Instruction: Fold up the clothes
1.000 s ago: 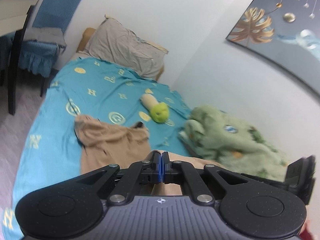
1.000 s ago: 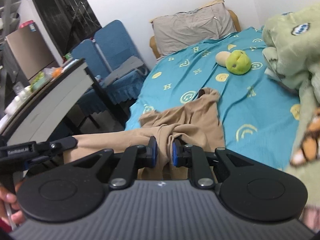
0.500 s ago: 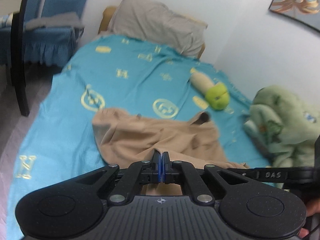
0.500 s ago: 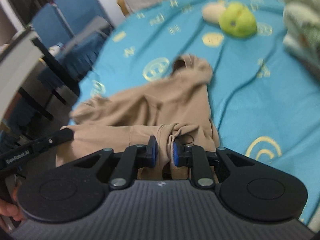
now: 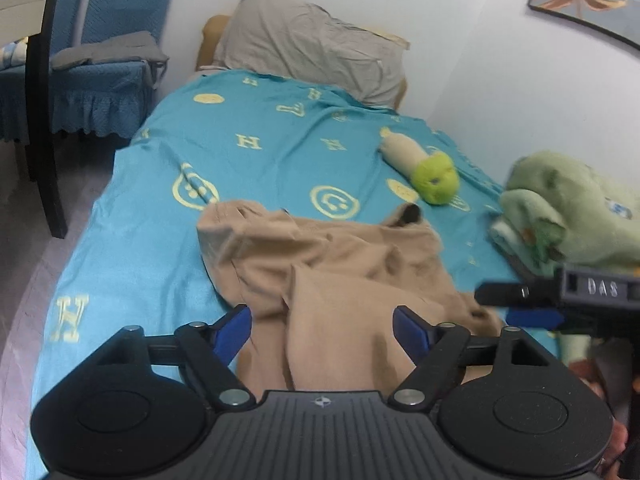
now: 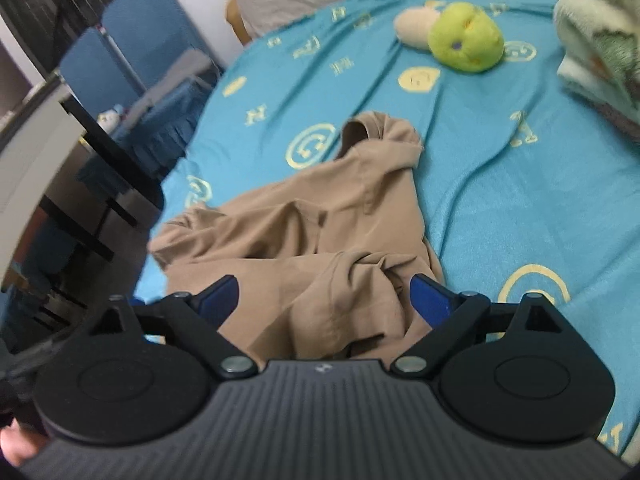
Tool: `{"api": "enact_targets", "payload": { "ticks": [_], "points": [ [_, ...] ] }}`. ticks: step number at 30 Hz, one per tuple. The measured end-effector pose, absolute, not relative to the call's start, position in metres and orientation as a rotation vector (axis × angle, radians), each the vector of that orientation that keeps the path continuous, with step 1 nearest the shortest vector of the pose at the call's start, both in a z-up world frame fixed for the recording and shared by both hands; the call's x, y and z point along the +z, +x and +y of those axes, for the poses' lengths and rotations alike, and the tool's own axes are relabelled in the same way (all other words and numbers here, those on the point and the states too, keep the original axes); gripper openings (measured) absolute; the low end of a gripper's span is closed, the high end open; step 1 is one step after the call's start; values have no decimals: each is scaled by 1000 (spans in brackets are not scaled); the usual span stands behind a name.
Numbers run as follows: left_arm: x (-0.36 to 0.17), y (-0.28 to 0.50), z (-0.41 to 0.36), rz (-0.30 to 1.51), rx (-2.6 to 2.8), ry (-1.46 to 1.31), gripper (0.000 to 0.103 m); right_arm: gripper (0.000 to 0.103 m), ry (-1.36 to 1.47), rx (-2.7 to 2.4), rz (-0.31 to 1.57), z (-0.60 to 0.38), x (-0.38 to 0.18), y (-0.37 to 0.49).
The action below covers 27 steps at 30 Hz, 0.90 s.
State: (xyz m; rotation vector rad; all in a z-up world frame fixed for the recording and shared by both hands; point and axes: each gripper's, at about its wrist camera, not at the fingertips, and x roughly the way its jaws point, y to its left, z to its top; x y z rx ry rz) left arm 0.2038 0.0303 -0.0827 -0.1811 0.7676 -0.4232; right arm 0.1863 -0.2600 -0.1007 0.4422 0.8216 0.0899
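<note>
- Left gripper [image 5: 322,330]: jaws opening, blue pads well apart; tan cloth lies between them, unpressed. Judged a release after laying a fold.
- Right gripper [image 6: 324,294]: jaws opening, wide apart; a bunched tan edge sits between the pads, free of them.
- Tan garment [image 6: 304,216]: directly ahead of both grippers, rumpled on the teal bedsheet [image 5: 260,160], its near edge doubled over the rest.
- Beyond the garment: green plush toy [image 5: 436,176]; to the right, green blanket [image 5: 568,208].
- Change: a second ago both grippers were clamped on the tan garment and held it lifted; now it rests on the sheet.
</note>
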Motion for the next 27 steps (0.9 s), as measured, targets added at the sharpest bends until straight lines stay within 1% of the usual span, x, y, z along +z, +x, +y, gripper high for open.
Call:
{"api": "enact_targets", "payload": {
  "ticks": [3,8,9,11,12,13,14,16,17,18,19,23,25,27],
  "points": [
    [-81,180,34,786,-447,-201,80,94,474,47,809,-266,-98,164],
    [-88,157,22,807,-468,-132,80,94,559,-59,841,-288,-105,131],
    [-90,156,19,806,-470,-114,79,94,598,-85,845,-294,-109,124],
    [-98,158,14,812,-460,-91,74,94,692,-132,863,-304,-120,112],
    [-104,161,13,821,-449,-94,67,94,731,-138,872,-307,-126,109],
    [-109,165,15,838,-441,-107,56,94,748,-138,882,-308,-130,107],
    [-114,168,17,855,-433,-121,50,94,735,-136,889,-306,-133,108],
    [-124,173,24,898,-438,-185,26,94,699,-130,901,-302,-137,113],
    [-126,173,27,906,-449,-213,18,94,681,-127,907,-299,-139,115],
    [-125,172,30,901,-446,-226,6,94,666,-121,912,-297,-141,118],
    [-123,170,33,895,-443,-239,1,94,651,-117,916,-294,-143,120],
    [-107,160,58,856,-391,-334,1,94,575,-120,937,-286,-148,128],
    [-106,159,67,866,-329,-327,1,94,555,-123,946,-285,-149,131],
    [-112,162,63,890,-281,-261,1,94,547,-125,956,-284,-153,132]
  ]
}}
